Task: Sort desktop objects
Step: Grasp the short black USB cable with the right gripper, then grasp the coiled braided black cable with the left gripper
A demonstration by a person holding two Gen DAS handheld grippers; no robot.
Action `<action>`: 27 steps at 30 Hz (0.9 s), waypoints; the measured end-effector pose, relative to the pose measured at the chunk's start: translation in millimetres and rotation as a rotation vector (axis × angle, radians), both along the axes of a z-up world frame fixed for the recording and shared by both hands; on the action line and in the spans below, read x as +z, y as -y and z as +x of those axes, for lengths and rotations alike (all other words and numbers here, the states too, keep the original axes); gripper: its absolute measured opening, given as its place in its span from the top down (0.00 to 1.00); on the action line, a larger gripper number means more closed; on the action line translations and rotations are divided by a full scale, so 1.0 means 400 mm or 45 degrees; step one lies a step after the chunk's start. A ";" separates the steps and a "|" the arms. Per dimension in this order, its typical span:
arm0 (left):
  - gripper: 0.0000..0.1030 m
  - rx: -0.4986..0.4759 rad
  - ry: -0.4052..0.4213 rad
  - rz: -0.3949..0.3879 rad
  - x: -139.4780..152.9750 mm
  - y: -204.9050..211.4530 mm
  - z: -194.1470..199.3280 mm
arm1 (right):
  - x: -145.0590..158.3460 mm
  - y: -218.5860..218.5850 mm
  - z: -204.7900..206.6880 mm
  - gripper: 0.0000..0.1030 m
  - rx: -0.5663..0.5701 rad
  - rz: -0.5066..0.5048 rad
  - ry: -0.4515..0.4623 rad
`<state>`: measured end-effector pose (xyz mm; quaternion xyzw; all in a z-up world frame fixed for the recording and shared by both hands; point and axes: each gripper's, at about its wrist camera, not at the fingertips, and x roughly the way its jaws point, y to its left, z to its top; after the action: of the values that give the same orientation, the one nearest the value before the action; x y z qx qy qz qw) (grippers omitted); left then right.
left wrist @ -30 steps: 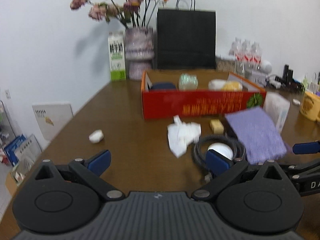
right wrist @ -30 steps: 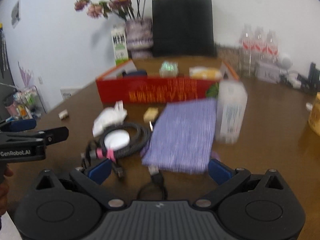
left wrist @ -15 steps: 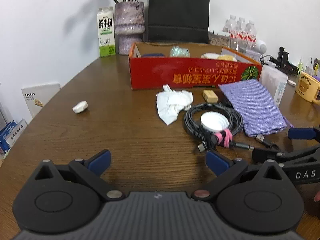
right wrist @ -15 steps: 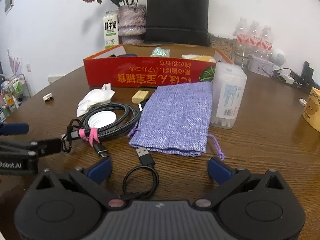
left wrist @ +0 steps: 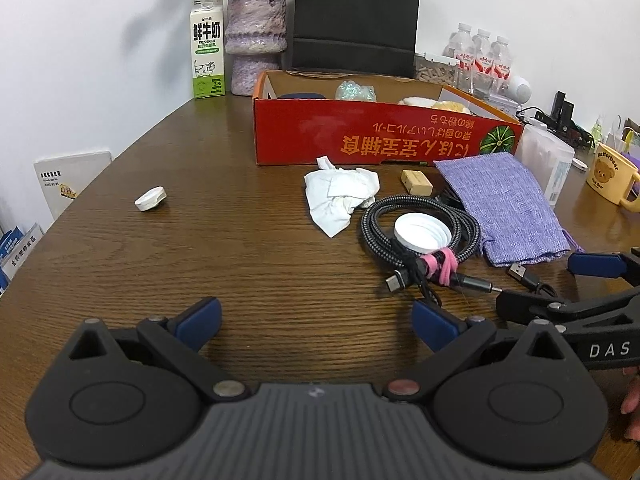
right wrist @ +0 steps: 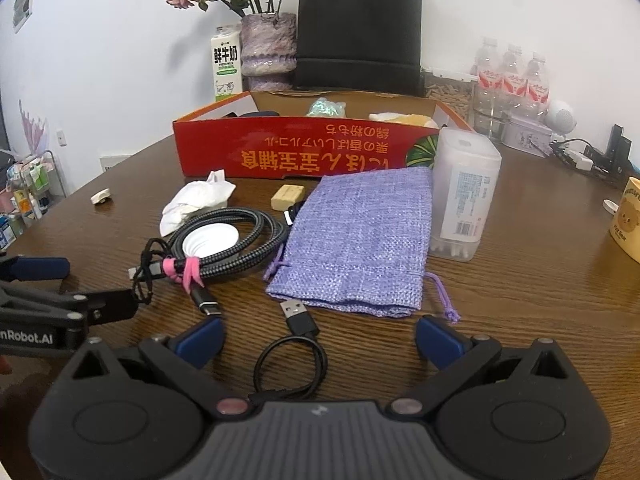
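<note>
A red cardboard box [left wrist: 384, 140] [right wrist: 304, 148] sits mid-table with a few items inside. In front of it lie a crumpled white tissue [left wrist: 340, 196] [right wrist: 196, 204], a tan eraser-like block [left wrist: 417, 182] [right wrist: 287, 197], a coiled black cable [left wrist: 420, 236] [right wrist: 224, 240] around a white lid [left wrist: 422, 232], a purple cloth pouch [left wrist: 504, 204] [right wrist: 356, 236], a short black USB cable [right wrist: 294, 344] and a clear swab box [right wrist: 464, 192]. My left gripper [left wrist: 316, 320] is open over bare wood. My right gripper [right wrist: 318, 338] is open, with the USB cable between its fingers.
A small white cap [left wrist: 151, 199] lies alone at the left. A milk carton [left wrist: 207, 48], a vase [left wrist: 256, 36], a black paper bag [left wrist: 356, 16] and water bottles [right wrist: 512, 80] stand behind the box. A yellow mug [left wrist: 610, 172] is at the right.
Both grippers have drawn back and tilted down, so the box and items sit farther away. Both stay open and empty.
</note>
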<state>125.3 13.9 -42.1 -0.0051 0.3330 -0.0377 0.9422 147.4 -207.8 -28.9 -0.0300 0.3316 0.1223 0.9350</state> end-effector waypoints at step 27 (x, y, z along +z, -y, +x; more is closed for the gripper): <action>0.00 -0.033 0.053 0.006 0.015 0.019 -0.031 | 0.023 0.014 -0.071 0.72 0.022 0.090 0.066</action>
<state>112.8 6.3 -36.3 0.0023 0.3134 -0.0494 0.9483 119.0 -213.3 -19.5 -0.0030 0.3024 0.1410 0.9427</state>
